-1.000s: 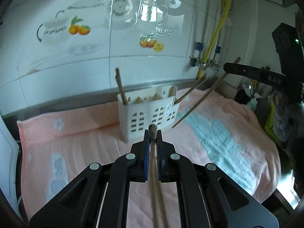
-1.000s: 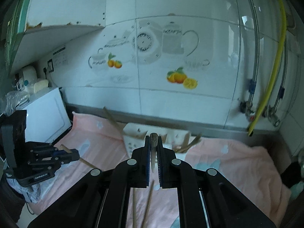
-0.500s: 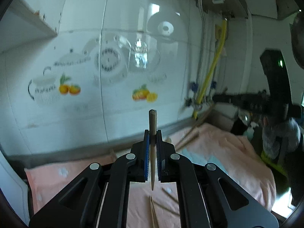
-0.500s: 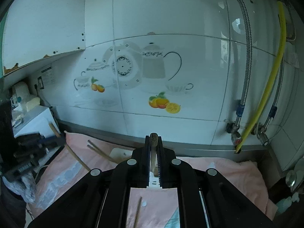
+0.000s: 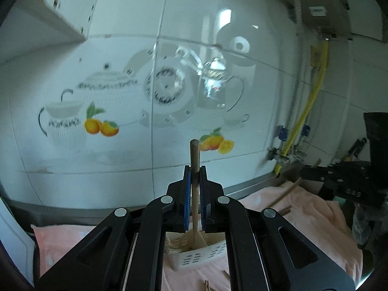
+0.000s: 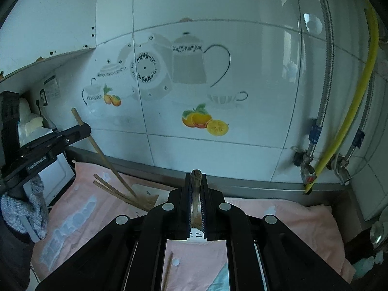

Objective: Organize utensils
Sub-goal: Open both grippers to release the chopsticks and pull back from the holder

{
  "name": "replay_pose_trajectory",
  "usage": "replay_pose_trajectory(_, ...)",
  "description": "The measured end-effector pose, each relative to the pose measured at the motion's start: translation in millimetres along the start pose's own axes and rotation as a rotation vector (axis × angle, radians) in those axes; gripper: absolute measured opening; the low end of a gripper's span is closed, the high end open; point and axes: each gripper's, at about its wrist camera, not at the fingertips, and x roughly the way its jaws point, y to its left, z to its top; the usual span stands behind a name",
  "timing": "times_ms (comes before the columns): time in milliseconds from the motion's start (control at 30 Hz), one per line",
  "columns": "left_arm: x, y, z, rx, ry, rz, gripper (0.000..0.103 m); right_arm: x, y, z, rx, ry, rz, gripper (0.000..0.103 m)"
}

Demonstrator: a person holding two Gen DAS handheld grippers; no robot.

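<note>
While each gripper clamps 1 chopstick upright so its lower tip can drop in, the left gripper (image 5: pixel 194 177) holds its chopstick (image 5: pixel 194 160) at frame centre over the white holder (image 5: pixel 194 257); the right gripper (image 6: pixel 196 184) holds another chopstick (image 6: pixel 196 181) likewise. Spare sticks (image 6: pixel 167 271) lie on the pink towel (image 6: pixel 278 213) below.

Two tongs (image 5: pixel 194 169) (image 6: pixel 196 177), each gripping one chopstick (image 5: pixel 194 155) (image 6: pixel 196 181). One white holder (image 5: pixel 194 254), with two more chopsticks (image 6: pixel 114 191) leaning in it.
</note>
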Motion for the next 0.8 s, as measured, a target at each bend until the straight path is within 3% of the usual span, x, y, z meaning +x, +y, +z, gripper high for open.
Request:
replay_pose_trajectory(333,29.3,11.7,-30.5,-0.031,0.107,0.004,0.006,25.6,2.3,-13.2,-0.004,0.048,0.003,0.007)
replay_pose_trajectory(533,29.2,11.2,-36.8,-0.021,0.122,-0.002,0.007,34.9,4.7,-18.6,0.000,0.064,0.006,0.008)
replay_pose_trajectory(667,22.9,11.3,-37.2,-0.019,0.115,0.003,0.021,36.2,3.9,-19.4,0.008,0.064,0.001,0.011)
replay_pose_trajectory(800,12.1,11.6,-39.3,-0.019,0.108,0.005,0.033,28.2,4.8,-21.8,0.007,0.041,-0.018,0.028)
